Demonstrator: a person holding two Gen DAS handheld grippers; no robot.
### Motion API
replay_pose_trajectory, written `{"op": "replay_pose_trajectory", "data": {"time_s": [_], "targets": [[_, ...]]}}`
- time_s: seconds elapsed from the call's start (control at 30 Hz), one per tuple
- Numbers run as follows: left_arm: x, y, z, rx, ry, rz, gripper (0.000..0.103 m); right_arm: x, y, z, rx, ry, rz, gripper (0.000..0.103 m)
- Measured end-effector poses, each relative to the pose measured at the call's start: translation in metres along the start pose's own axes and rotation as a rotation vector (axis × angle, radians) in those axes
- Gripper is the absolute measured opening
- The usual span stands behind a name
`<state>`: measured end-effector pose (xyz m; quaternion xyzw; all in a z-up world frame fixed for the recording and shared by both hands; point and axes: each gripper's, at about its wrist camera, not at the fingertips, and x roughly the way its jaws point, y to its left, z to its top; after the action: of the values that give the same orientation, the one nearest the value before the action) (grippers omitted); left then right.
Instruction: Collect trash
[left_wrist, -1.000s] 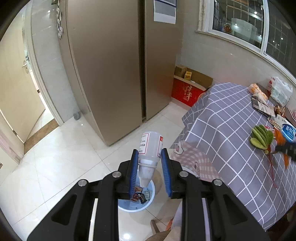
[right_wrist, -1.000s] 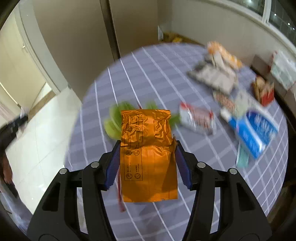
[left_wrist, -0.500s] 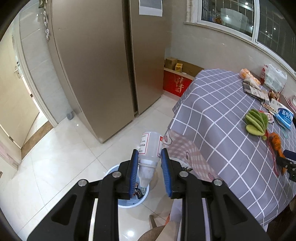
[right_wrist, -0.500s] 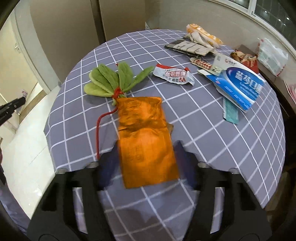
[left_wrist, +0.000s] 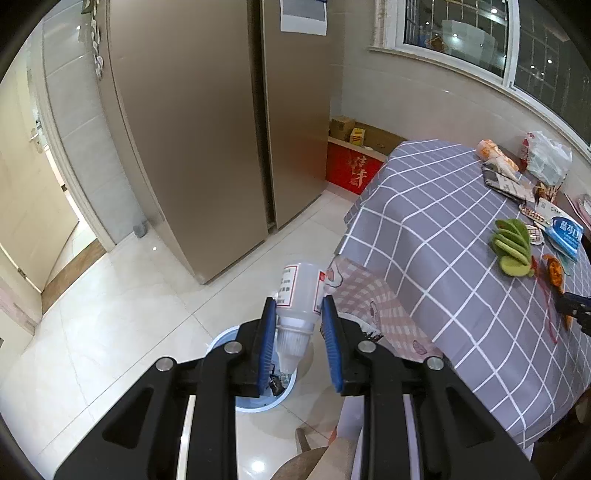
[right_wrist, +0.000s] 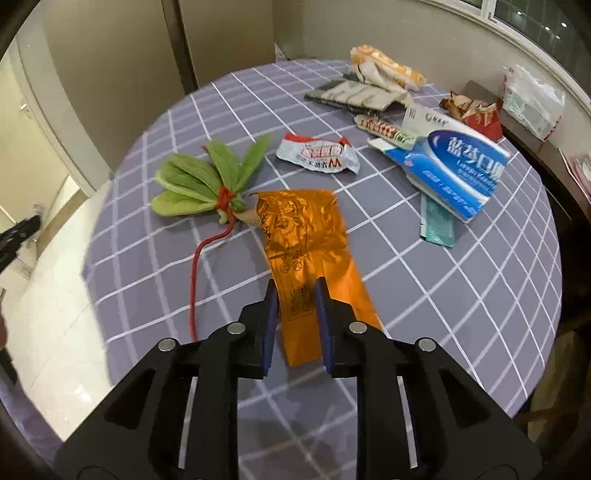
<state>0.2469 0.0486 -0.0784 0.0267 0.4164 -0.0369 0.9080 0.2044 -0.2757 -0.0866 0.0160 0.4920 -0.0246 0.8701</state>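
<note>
A white bottle (left_wrist: 300, 291) is clamped in the left gripper (left_wrist: 299, 317) above the blue bin (left_wrist: 225, 338). The right gripper (right_wrist: 294, 295) fingers are closing around the orange wrapper (right_wrist: 306, 251) on the desk (right_wrist: 461, 295).

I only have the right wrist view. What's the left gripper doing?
Observer: The left gripper is shut on a white plastic bottle, cap end toward the camera.
Operator: Where's the bin?
Observer: A blue-rimmed bin stands on the floor right below that bottle, by the table's edge.
Operator: Anything in it?
Observer: Some small dark scraps show inside; most of it is hidden behind the gripper.
</note>
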Motion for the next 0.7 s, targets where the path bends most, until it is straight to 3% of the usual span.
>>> {"op": "replay_pose_trajectory", "data": {"time_s": [0.03,0.07,0.1,0.23,0.4,0.57,0.7], "targets": [[0.000,0.001,0.000,-0.001,0.002,0.002,0.025,0.001,0.002,0.001,-0.015,-0.018,-0.020,0.042],[0.000,0.002,-0.001,-0.002,0.003,0.004,0.025,0.003,0.003,0.003,-0.021,-0.023,-0.061,0.068],[0.000,0.003,-0.002,-0.004,0.004,0.006,0.025,0.006,0.002,0.005,-0.019,-0.040,-0.096,0.076],[0.001,0.004,0.000,-0.010,0.006,0.022,0.025,0.011,-0.006,0.011,-0.001,-0.029,-0.060,0.076],[0.001,0.003,0.001,-0.009,0.009,0.031,0.025,0.015,-0.016,0.023,0.001,-0.033,-0.077,0.076],[0.003,0.000,0.003,-0.013,0.011,0.034,0.025,0.007,-0.014,0.032,-0.034,-0.071,-0.044,0.076],[0.002,-0.002,0.003,-0.008,0.011,0.028,0.025,0.024,-0.015,0.040,-0.048,-0.031,-0.020,0.075]]}}
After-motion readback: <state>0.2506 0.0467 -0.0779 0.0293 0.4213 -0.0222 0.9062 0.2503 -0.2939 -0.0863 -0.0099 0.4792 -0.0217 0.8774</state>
